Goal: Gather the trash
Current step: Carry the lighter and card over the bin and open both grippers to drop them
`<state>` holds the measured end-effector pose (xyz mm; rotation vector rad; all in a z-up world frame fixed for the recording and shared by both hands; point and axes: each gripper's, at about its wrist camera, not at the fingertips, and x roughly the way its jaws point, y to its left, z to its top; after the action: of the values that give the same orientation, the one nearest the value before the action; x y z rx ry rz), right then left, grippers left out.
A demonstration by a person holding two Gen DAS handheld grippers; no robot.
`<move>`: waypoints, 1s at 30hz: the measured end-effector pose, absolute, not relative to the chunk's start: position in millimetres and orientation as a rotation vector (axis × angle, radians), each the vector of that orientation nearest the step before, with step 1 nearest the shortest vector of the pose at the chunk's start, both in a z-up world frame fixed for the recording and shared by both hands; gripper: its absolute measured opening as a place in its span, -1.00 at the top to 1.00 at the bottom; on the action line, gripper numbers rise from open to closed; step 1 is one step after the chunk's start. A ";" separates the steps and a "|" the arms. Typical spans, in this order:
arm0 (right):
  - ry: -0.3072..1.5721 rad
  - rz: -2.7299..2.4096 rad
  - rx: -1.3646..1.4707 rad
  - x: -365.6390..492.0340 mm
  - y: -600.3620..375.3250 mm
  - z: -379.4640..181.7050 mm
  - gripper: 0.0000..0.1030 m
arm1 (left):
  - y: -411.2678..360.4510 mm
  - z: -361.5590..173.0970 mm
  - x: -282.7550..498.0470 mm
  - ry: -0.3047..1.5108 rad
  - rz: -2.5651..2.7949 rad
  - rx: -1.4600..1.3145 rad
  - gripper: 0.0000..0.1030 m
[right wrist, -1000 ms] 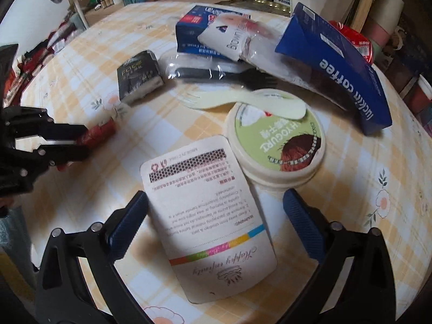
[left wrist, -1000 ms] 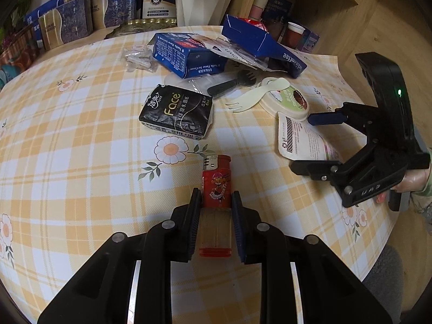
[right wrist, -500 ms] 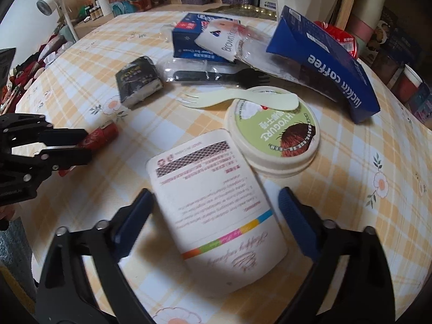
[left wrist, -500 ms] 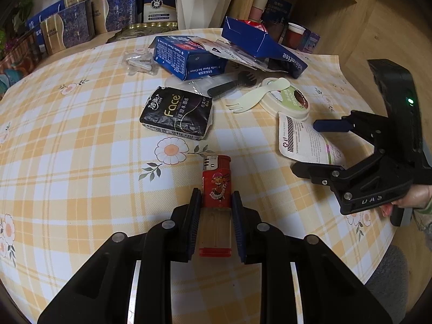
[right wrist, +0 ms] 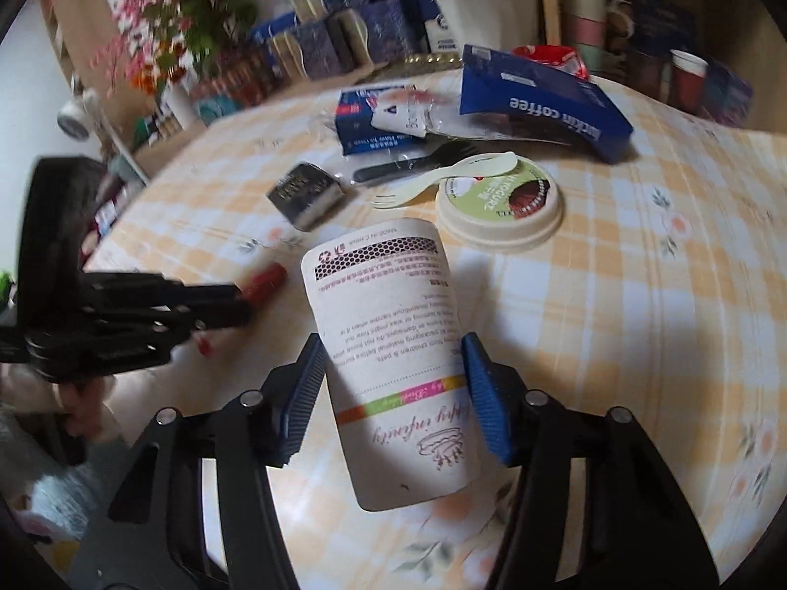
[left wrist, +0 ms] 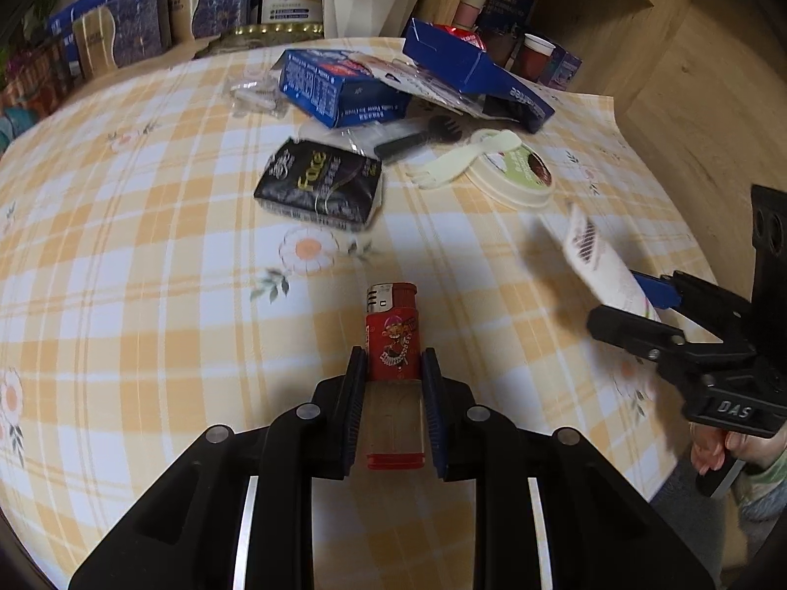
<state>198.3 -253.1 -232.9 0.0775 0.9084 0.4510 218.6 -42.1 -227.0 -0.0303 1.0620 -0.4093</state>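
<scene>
My left gripper (left wrist: 393,368) is shut on a red lighter (left wrist: 392,329), holding it just above the yellow checked tablecloth (left wrist: 147,270); the right wrist view shows that gripper (right wrist: 241,300) and lighter (right wrist: 265,280) at the left. My right gripper (right wrist: 393,364) has its jaws closing on a white printed paper pouch (right wrist: 383,305). The pouch bows into a curve between the blue pads (right wrist: 305,393) and is lifted off the cloth. In the left wrist view the right gripper (left wrist: 620,302) holds the pouch (left wrist: 585,241) tilted up near the table's right edge.
A yogurt lid (right wrist: 499,206) with a cream spork (right wrist: 442,179) across it lies beyond the pouch, beside a black fork (right wrist: 408,167). Further back are a black tissue pack (left wrist: 319,184), a blue carton (left wrist: 339,88) and a blue coffee box (right wrist: 541,103). Boxes and a plant pot line the far side.
The right jaws have narrowed onto the pouch, which lay flat and now curls and rises off the table as the gripper rolls and pulls back. The left gripper and lighter have stayed put.
</scene>
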 end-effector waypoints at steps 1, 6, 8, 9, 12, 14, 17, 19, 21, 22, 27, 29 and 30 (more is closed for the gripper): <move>0.902 0.452 0.092 193.2 -254.0 -231.6 -0.11 | -40.6 -226.4 213.7 1.063 -0.416 -0.032 0.57; 0.863 0.459 0.184 165.2 -256.0 -220.5 -0.11 | -26.3 -212.7 186.6 1.036 -0.459 -0.059 0.57; 0.852 0.469 0.205 156.1 -256.6 -215.5 -0.11 | -19.2 -205.7 173.8 1.031 -0.478 -0.062 0.57; 0.847 0.472 0.208 151.2 -256.0 -213.2 -0.11 | -17.4 -203.6 169.8 1.029 -0.485 -0.061 0.57; 0.837 0.482 0.213 137.6 -253.5 -206.6 -0.11 | -10.5 -194.9 149.5 1.017 -0.515 -0.057 0.57; 0.833 0.489 0.212 128.3 -251.7 -203.0 -0.11 | -7.2 -191.5 138.1 1.017 -0.531 -0.060 0.57; 0.829 0.500 0.203 113.9 -248.5 -198.6 -0.11 | -2.4 -189.1 116.3 1.014 -0.560 -0.068 0.57; 0.827 0.511 0.199 104.3 -245.7 -196.6 -0.11 | -1.7 -189.3 102.6 1.017 -0.581 -0.066 0.57; 0.827 0.517 0.197 96.6 -243.7 -195.9 -0.11 | -2.6 -191.1 88.5 1.024 -0.601 -0.058 0.57; 0.829 0.520 0.198 93.1 -242.9 -195.9 -0.11 | -3.2 -193.1 80.1 1.032 -0.612 -0.052 0.57; 0.846 0.540 0.244 74.8 -240.7 -200.0 -0.11 | -6.5 -205.4 49.7 1.067 -0.654 -0.026 0.57; 0.844 0.545 0.241 66.7 -238.8 -200.9 -0.11 | -7.8 -214.6 37.6 1.089 -0.669 -0.016 0.57; 0.844 0.549 0.240 62.3 -237.9 -201.7 -0.11 | -7.9 -218.3 33.7 1.099 -0.672 -0.011 0.57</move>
<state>62.3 -237.9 -201.7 0.2402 0.8437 0.5486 33.7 -7.9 -218.3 -0.0109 1.0987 -0.6717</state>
